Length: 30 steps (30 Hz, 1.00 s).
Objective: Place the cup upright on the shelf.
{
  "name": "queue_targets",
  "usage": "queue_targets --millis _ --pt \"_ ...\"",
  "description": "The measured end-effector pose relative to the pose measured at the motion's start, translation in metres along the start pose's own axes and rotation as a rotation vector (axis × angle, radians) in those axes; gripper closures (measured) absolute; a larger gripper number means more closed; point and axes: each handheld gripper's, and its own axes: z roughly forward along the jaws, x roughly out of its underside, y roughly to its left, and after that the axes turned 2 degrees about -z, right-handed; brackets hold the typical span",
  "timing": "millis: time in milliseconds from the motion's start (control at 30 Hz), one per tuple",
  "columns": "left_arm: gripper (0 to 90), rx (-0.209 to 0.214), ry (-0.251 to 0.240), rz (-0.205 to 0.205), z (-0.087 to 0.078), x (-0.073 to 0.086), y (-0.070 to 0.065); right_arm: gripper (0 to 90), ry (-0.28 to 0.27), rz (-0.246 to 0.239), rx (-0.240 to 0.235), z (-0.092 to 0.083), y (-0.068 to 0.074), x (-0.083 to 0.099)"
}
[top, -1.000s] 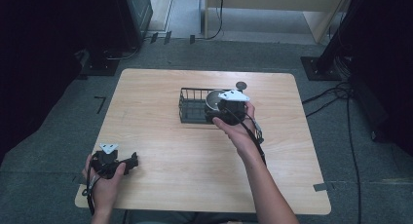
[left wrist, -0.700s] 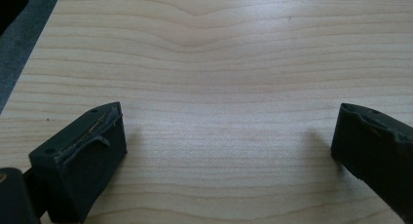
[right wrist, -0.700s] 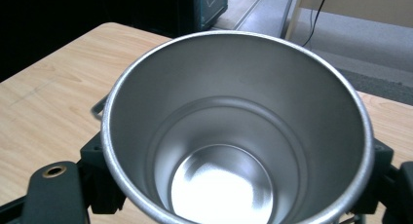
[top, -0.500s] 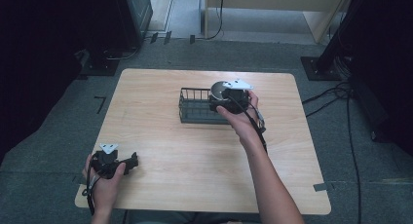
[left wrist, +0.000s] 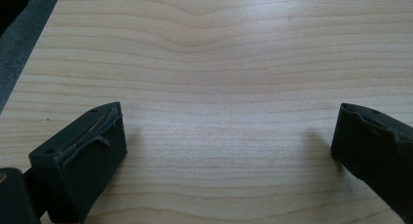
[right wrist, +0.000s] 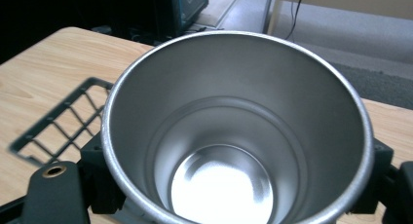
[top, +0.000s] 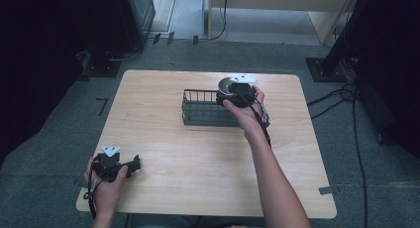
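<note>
Since the earlier frame, we carried the right gripper [top: 233, 91] rearward past the wire basket [top: 200, 109]. Its jaws clamped a steel cup [right wrist: 234, 131]: round-rimmed, brushed, empty, held above the table's [top: 198, 153] far side. The left gripper [left wrist: 229, 146] rested wide open, holding nothing.

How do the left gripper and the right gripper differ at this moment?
The left gripper is open and empty; the right gripper is shut on the metal cup. The left rests low near the table's front edge; the right is by the wire basket. Both are hand-held.
</note>
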Motion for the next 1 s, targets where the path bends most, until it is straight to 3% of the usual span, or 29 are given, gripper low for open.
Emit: queue_targets --millis 400,1000 --pt "0.0 0.0 0.0 0.0 0.0 0.0 0.0 18.3 0.048 0.013 0.034 0.025 -0.01 0.018" --pt "0.0 0.0 0.0 0.0 0.0 0.0 0.0 18.2 0.101 0.021 0.033 0.036 -0.013 0.035"
